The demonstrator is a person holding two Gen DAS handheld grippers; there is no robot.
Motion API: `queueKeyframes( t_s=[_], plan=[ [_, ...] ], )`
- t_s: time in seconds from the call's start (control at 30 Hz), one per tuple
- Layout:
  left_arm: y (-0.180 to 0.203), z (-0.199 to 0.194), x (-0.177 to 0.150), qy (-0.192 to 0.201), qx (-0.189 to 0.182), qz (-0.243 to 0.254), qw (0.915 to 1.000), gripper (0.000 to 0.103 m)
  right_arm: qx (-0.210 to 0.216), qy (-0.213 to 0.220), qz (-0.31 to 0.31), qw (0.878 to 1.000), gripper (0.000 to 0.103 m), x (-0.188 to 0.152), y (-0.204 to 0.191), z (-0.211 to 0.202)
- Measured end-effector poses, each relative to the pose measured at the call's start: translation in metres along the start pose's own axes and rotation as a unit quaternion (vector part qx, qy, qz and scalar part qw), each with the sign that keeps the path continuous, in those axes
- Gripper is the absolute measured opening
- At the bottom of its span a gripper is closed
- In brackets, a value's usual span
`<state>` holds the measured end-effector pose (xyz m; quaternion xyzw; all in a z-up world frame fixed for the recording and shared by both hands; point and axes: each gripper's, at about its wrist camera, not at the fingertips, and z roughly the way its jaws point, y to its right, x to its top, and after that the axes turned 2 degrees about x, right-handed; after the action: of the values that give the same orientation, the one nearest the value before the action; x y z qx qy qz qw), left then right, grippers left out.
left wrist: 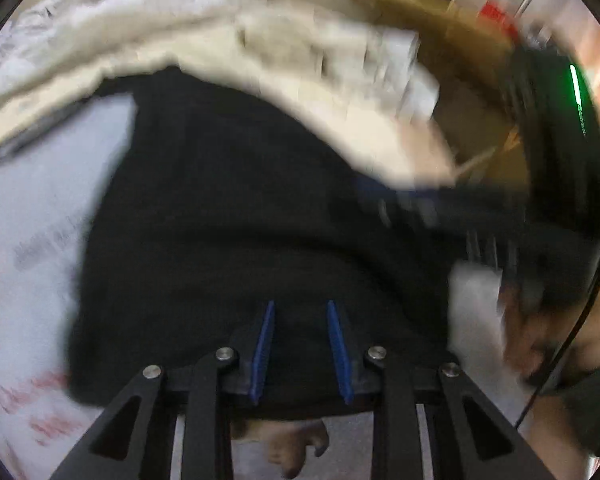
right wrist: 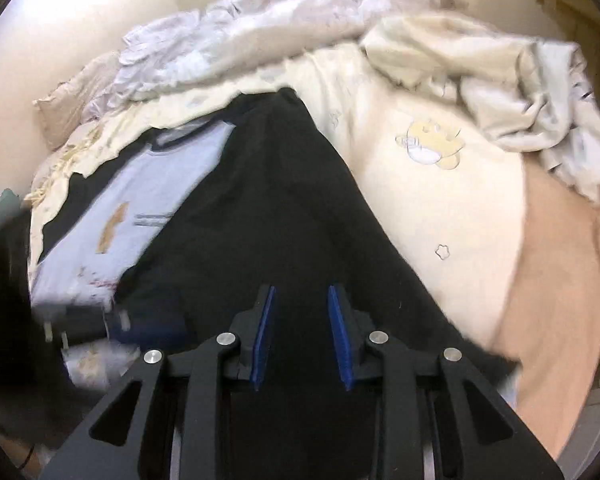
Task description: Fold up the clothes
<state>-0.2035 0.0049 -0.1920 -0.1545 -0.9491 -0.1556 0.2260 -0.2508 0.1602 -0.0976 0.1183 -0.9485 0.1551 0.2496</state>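
Bedding fills the scene: a cream blanket with a small embroidered yellow figure, and a rumpled pale grey duvet heaped behind the black garment. That garment, soft, matte and dark, drapes in a broad tapering shape across the blanket, partly covering a light blue shirt with dark trim on its left. Both the left gripper and right gripper hang over the black cloth, blue pads slightly apart; whether either pinches fabric cannot be told.
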Motion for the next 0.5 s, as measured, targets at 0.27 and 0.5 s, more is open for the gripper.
queueKeyframes(
  t_s=[0.27, 0.5],
  plan=[
    [-0.008, -0.044, -0.031, 0.007, -0.001, 0.019, 0.9998, 0.028, -0.009, 0.016, -0.001, 1.0, 0.031, -0.01, 0.006, -0.012],
    [-0.036, -0.087, -0.003, 0.074, -0.007, -0.04, 0.9964, 0.028, 0.014, -0.055, -0.018, 0.998, 0.032, -0.077, -0.03, -0.02]
  ],
)
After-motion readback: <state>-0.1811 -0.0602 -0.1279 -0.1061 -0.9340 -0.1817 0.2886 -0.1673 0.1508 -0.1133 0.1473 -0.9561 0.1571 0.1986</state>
